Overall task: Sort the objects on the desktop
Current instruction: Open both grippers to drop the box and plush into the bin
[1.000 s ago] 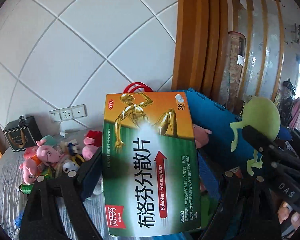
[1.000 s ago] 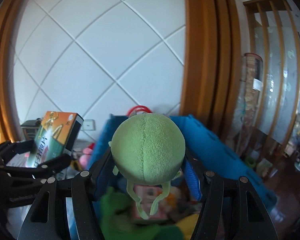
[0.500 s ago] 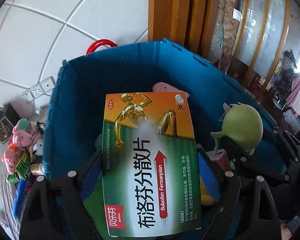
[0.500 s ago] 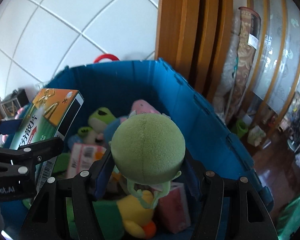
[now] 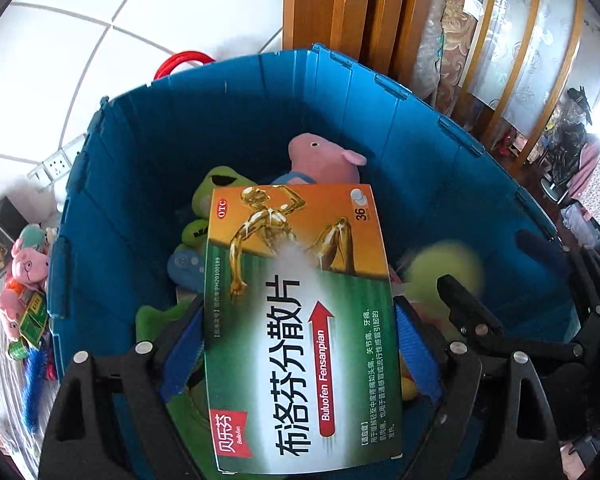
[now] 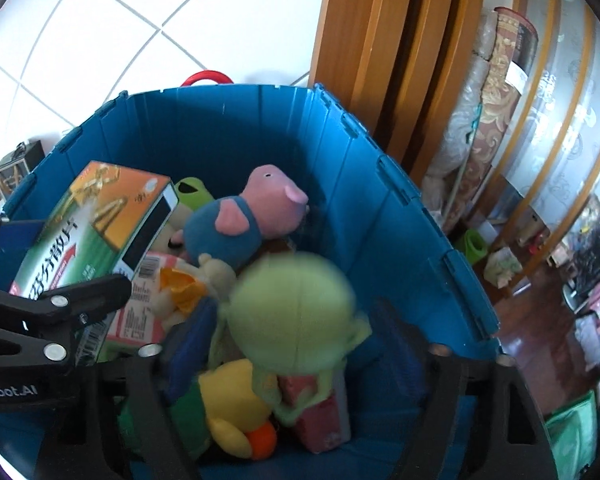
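Box between the left jaws: a medicine box (image 5: pixel 300 320) is seen; its printed face is turned to the camera.
Top left corner of the box: "OTC" is read in a red oval.
Top right corner of the box: "36" is printed beside a picture of tablets.
Middle of the box: "布洛芬分散片" is written in large black characters.
Red arrow on the box: "Buluofen Fensanpian" is written along it.
Bottom left corner of the box: "贝乐芬" is printed on a red field.
Left edge of the box: "H20100189" is partly read.
Left gripper body, seen left of the right jaws: "Robot.AI" (image 6: pixel 8 391) is printed in white; the beginning is cut off.
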Available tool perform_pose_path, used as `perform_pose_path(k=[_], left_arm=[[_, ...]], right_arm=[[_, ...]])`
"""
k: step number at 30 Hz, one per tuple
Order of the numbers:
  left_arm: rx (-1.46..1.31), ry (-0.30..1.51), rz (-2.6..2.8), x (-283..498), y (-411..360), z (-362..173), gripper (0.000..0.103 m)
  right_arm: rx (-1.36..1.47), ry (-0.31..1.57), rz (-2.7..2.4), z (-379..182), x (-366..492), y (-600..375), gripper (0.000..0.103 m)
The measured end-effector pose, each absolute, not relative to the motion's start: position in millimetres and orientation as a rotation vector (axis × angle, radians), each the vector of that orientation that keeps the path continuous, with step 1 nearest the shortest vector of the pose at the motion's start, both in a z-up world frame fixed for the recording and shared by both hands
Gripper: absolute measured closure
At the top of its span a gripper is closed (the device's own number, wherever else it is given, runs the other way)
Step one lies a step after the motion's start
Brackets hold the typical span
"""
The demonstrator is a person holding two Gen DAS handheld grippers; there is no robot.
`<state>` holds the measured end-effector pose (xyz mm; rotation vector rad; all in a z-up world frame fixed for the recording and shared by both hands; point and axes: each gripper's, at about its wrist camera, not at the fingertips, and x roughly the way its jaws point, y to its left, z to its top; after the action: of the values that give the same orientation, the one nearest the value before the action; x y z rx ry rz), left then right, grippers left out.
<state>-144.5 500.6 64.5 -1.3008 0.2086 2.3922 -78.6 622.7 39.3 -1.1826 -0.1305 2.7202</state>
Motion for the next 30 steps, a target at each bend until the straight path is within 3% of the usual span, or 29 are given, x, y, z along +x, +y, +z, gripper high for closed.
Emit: perform_pose_path(k=[7, 30], left_arm=[[-1.322, 0.195, 2.384, -136, 492, 63, 0.015], [-1.126, 0.123, 2.453, -97, 466, 96, 0.015]], right_arm=[[-1.162, -0.145, 2.745, 43, -69, 617, 0.001], [-1.147, -0.129, 2.797, 45, -39, 607, 0.001]])
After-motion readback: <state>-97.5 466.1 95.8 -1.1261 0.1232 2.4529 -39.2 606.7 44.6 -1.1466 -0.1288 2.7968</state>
